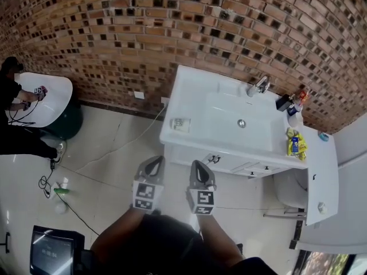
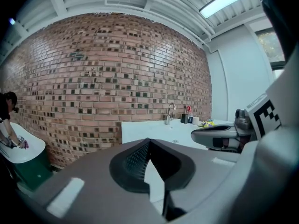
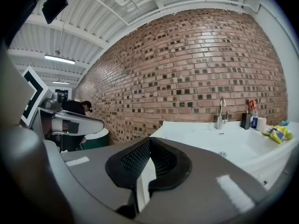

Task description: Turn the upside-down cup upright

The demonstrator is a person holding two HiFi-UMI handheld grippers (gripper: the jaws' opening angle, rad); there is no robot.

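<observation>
A small pale cup stands on the left front corner of the white sink counter; at this distance I cannot tell which way up it is. Both grippers hang over the floor in front of the counter, well short of the cup. The left gripper and the right gripper are side by side, both shut with nothing held. In the left gripper view the jaws meet at their tips, and the cup does not show. The right gripper looks the same, pointing at the basin.
A faucet and drain sit in the basin. Bottles and a yellow packet lie at the counter's right end. At far left a person works at a white table. Cables and a monitor are on the floor.
</observation>
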